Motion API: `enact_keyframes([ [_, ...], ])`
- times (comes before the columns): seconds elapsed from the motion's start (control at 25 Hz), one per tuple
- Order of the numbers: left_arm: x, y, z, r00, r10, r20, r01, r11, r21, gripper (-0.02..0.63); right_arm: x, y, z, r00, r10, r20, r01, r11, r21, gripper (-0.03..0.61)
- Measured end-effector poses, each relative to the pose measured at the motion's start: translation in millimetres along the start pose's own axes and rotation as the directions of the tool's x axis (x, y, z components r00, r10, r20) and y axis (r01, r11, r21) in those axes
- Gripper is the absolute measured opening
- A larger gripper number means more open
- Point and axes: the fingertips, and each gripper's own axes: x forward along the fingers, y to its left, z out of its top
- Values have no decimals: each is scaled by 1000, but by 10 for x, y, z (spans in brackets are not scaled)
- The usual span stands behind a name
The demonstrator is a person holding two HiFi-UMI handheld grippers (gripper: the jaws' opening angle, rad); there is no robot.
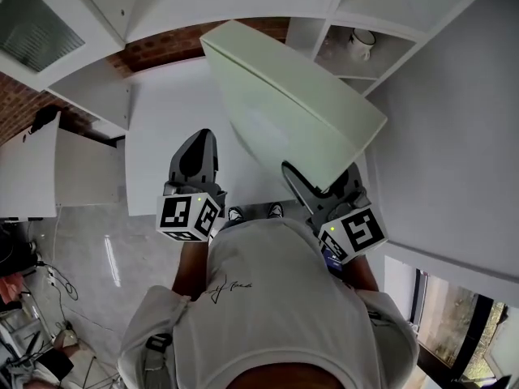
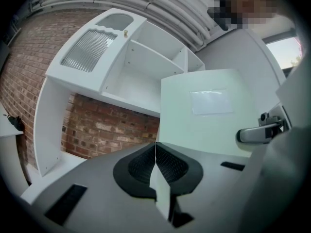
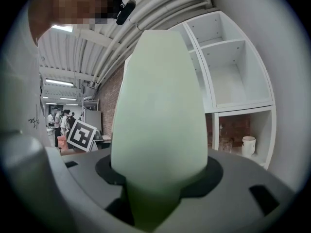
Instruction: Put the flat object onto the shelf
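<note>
right gripper [image 1: 318, 191] clamps pale green board [image 1: 292, 112]; left gripper [image 1: 197, 159] pinched closed, empty; white counter [image 1: 166, 124], brick wall [image 1: 162, 51] at 11 o'clock.

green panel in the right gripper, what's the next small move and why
Probably ease the green panel forward toward the white shelf. The right gripper has its jaws clamped on the panel's near edge, and the panel hangs tilted in the air, short of the shelf. The left gripper is shut and empty.
</note>
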Motion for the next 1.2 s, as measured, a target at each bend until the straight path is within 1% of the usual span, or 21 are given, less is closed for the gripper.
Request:
enact_keyframes([
  [0.36, -104, 13, 17, 1000, -23, 5, 23, 999, -25, 15, 0, -45, 429, 998, -34, 57, 39, 995, -95, 272],
  [0.64, -110, -5, 12, 999, -43, 12, 44, 998, -42, 15, -17, -110, 806, 992, -42, 122, 58, 990, -130, 272],
  [0.8, -112, -23, -2, 998, -54, 17, 54, 998, -29, 15, -23, -157, 987, 985, -62, 159, 88, 983, -163, 272],
  [1.2, -108, -48, -19, 998, -54, 17, 55, 998, -35, 15, -59, -329, 1428, 968, -87, 236, 146, 957, -250, 272],
])
